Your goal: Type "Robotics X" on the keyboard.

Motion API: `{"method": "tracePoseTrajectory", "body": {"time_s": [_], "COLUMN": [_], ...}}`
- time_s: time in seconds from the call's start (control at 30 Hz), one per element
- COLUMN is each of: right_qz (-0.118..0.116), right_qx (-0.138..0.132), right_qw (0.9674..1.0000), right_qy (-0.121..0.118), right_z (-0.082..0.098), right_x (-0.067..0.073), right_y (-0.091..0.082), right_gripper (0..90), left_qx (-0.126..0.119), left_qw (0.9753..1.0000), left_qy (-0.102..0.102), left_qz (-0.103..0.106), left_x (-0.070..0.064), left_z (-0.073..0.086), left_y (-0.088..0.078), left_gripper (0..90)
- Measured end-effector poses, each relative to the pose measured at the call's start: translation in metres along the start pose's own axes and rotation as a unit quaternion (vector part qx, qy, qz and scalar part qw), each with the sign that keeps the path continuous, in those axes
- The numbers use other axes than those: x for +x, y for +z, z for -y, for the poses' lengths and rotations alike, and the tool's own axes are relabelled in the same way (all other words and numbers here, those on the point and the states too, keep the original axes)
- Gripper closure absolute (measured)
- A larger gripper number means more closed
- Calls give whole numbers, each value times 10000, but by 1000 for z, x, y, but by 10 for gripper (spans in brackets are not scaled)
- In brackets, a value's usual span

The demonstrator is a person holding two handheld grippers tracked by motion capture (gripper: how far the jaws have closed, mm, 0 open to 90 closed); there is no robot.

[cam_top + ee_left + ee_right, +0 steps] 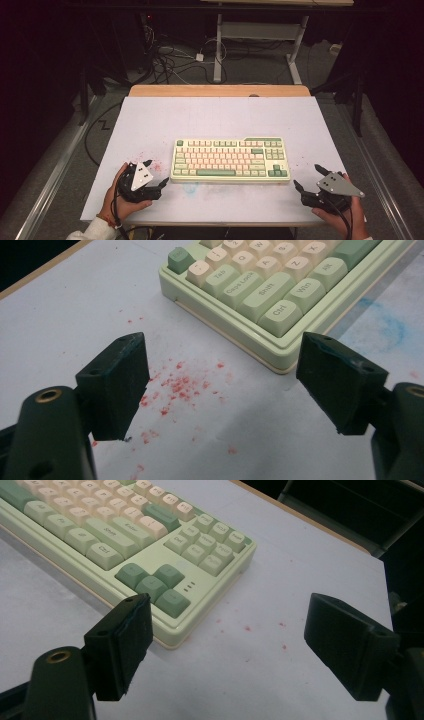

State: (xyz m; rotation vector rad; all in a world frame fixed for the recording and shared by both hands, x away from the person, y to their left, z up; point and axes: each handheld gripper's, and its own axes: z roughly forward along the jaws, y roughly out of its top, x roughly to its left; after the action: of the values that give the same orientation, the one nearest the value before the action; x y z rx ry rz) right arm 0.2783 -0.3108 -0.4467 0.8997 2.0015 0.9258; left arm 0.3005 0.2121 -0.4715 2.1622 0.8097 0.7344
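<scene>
At lower left of the high view, left gripper (156, 172) held in a hand just off the keyboard's (229, 160) near left corner, jaws spread wide, nothing between them, apart from the case. In the left gripper view, same jaws open over red specks (180, 385) scattered on the white table cover (75, 325), keyboard corner with Ctrl and Shift keys at upper right, just beyond the right jaw. At centre of the high view, green and cream keyboard lying flat on the cover, long side across the frame. Faint blue smudge (190, 188) just below its front edge, possibly a stain. At lower right, right gripper (309, 178) in the other hand, jaws likewise spread and empty, near the keyboard's right end. In the right gripper view, arrow keys at centre left, just behind the left jaw
</scene>
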Motion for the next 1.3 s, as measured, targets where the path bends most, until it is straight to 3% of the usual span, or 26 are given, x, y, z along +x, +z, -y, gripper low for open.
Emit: {"method": "tracePoseTrajectory", "body": {"time_s": [0.4, 0.63, 0.73, 0.8, 0.87, 1.1, 1.23, 1.3], "right_qz": [145, -226, -331, -314, -440, -796, -942, -1112], "right_qx": [-70, -302, -450, -422, -359, -151, -90, -57], "right_qw": [9999, 9990, 9978, 9980, 9977, 9963, 9953, 9937], "right_qy": [-19, 225, 364, 353, 373, 299, 216, 159], "right_z": [-4, -11, -18, -22, -29, -42, -48, -53], "right_x": [1, -6, -8, -8, -7, -1, 4, 8], "right_y": [-5, -6, -5, -4, 2, 18, 25, 31], "right_gripper": [212, 244, 318, 346, 426, 632, 706, 790], "left_qx": [17, 48, 21, 32, 73, 137, 153, 159], "left_qw": [10000, 9999, 10000, 9999, 9999, 9998, 9998, 9997], "left_qy": [13, -10, 65, 77, 90, 36, 45, 61], "left_qz": [78, 98, 70, 84, 92, 139, 155, 153], "left_x": [-4, -3, -3, -4, -3, -4, -5, -5], "left_z": [3, 4, 3, 2, 2, 3, 3, 3], "left_y": [-5, -5, -5, -4, -3, -2, -1, -1], "left_gripper": [207, 207, 207, 207, 207, 207, 206, 206]}}
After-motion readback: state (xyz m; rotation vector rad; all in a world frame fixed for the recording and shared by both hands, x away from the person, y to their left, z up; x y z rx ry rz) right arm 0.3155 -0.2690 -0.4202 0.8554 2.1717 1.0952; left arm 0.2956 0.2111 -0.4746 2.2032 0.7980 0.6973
